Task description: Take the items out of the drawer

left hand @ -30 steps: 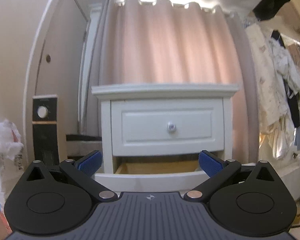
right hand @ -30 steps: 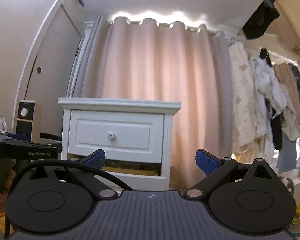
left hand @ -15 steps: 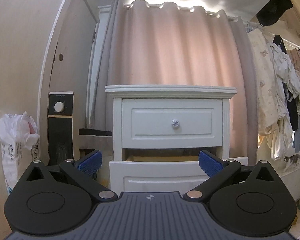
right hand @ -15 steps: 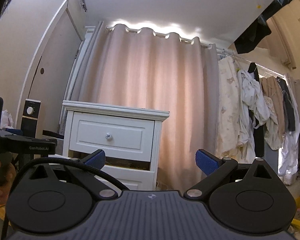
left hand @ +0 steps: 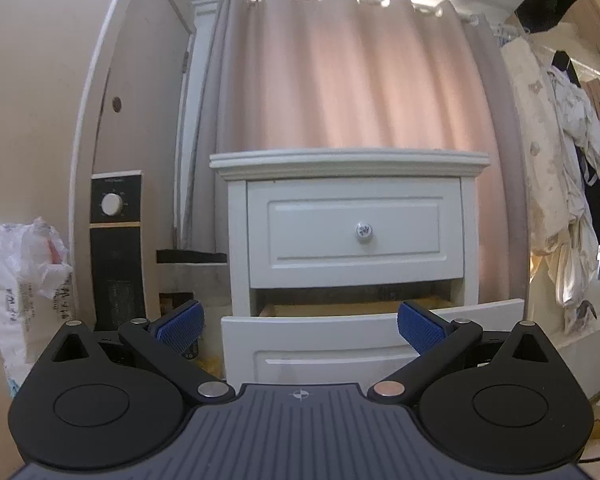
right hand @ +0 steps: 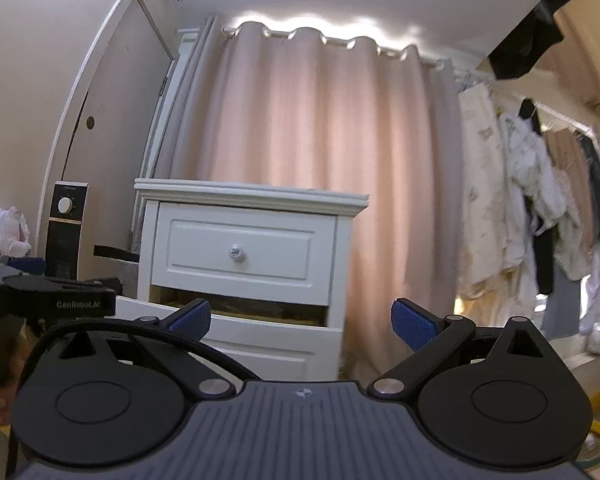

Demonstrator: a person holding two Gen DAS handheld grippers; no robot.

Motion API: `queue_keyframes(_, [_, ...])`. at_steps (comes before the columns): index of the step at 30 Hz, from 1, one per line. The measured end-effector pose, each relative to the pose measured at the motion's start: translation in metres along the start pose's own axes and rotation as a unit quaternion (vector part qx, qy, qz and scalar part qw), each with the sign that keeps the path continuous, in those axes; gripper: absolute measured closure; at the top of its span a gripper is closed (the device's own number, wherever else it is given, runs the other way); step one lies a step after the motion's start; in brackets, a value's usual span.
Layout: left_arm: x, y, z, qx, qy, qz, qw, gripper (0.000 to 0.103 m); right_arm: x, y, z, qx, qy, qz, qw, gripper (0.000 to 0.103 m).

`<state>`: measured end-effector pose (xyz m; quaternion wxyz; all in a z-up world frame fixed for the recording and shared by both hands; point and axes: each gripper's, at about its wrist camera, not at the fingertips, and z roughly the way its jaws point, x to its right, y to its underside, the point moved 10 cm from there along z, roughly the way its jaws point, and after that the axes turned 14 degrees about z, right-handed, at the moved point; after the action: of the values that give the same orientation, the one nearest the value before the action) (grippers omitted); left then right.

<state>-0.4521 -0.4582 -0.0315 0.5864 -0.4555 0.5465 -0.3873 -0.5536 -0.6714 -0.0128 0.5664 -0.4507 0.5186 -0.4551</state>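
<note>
- The left gripper (left hand: 299, 325) faces the white nightstand (left hand: 348, 160) head-on. Its blue pads (left hand: 179, 326) stand wide apart and hold nothing.
- The right gripper (right hand: 301, 323) is off to the side, aimed partly at the pink curtain (right hand: 312, 120). Its jaws are also wide and empty.
- The lower drawer (left hand: 372, 322) is pulled out; the upper drawer (left hand: 354, 232), with its round knob (left hand: 364, 231), is closed.
- From this low angle only a strip of the open drawer's wooden interior shows. The items inside cannot be seen.
- Risk: reaching in blind. Either gripper may, in my judgement, strike the drawer front or the underside of the upper drawer, because the gap between them looks shallow.
- Risk: the two grippers appear close together, so reaching at once could make them collide.
- Risk: a downward push on the drawer's front rim may shove it or tip the nightstand.
- Both grippers are apart from the drawer.
</note>
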Motion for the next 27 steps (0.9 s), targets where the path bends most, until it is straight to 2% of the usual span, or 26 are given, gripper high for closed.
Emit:
queue_keyframes(13, [-0.016, 0.002, 0.074, -0.022, 0.003, -0.012, 0.9997, 0.000, -0.007, 0.005, 0.115, -0.043, 0.000, 0.012, 0.999, 0.000])
queue_keyframes(23, [-0.016, -0.003, 0.112, -0.024, 0.019, -0.013, 0.9994, 0.000, -0.001, 0.002, 0.156, -0.037, 0.013, 0.021, 0.999, 0.000])
queue_keyframes(27, [-0.007, -0.004, 0.115, -0.027, 0.033, -0.036, 0.9985, 0.000, -0.001, 0.007, 0.161, -0.043, 0.012, 0.018, 0.999, 0.000])
